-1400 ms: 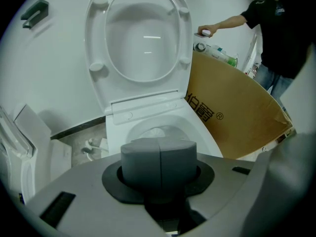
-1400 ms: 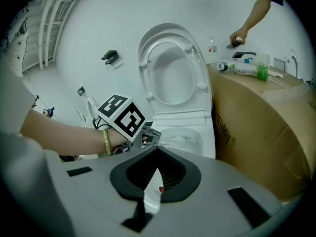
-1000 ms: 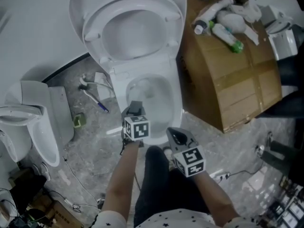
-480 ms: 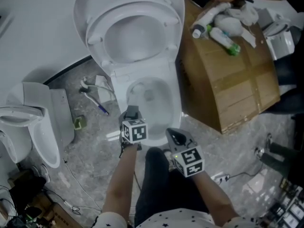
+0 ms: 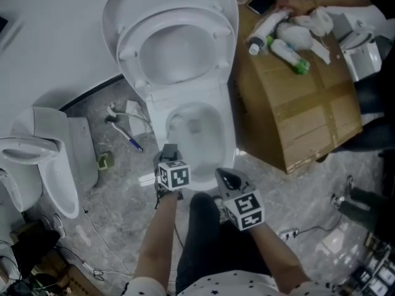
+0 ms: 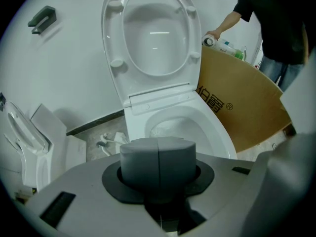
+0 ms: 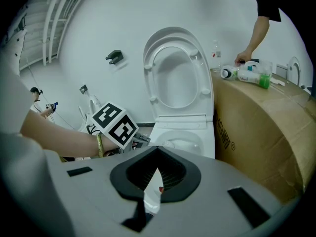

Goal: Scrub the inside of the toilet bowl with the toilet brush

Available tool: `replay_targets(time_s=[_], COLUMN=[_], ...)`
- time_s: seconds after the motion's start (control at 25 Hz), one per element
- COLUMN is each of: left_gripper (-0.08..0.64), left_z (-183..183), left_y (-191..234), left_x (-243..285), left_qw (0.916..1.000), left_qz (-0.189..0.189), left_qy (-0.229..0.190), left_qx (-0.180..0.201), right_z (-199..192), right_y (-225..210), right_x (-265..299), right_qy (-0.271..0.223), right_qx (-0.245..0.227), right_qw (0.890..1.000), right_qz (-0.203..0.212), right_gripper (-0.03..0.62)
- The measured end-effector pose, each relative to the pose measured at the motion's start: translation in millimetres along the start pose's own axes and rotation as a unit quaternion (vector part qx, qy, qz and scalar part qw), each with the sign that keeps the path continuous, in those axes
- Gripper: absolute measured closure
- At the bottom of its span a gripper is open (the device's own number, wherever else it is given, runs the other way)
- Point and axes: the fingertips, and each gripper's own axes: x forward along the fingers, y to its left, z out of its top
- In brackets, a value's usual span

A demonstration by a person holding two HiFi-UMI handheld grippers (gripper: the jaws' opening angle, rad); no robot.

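The white toilet [image 5: 185, 103] stands with lid and seat [image 5: 176, 39] raised, and its bowl [image 5: 196, 128] is uncovered. My left gripper [image 5: 169, 155] hovers just before the bowl's front rim, a little left of centre. It is shut, its grey pads [image 6: 158, 154] pressed together with nothing between them. My right gripper [image 5: 231, 180] is lower, off the bowl's front right corner, its dark jaws [image 7: 158, 152] shut and empty. A thin white-handled tool with a blue end [image 5: 125, 133] lies on the floor left of the toilet. I cannot tell whether it is the brush.
A big cardboard box [image 5: 302, 97] stands right of the toilet with bottles [image 5: 281, 39] and a phone [image 5: 261, 3] on it, and a person's hand [image 5: 295, 4] reaches there. White ceramic parts [image 5: 43, 159] stand at the left. Cables [image 5: 92, 227] lie on the stone floor.
The head view has tilted, so the toilet sits lower in frame. My left gripper has drawn back slightly towards me. The other person's arm has come into view over the box.
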Motion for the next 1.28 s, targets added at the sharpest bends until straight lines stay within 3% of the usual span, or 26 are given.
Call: replay_targets(time_s=[1.28], left_gripper=[0.407], left_z=[-64.8], left_y=[-5.4], left_x=[-26.8], left_qw=[0.9991], left_qz=[0.008], left_qy=[0.04], left_qx=[0.007], right_z=[-11.5], right_y=[12.2], right_x=[-30.1], right_qy=[-0.003], right_qx=[-0.009], right_qw=[1.0], right_qz=[-0.008], right_gripper=[0.586])
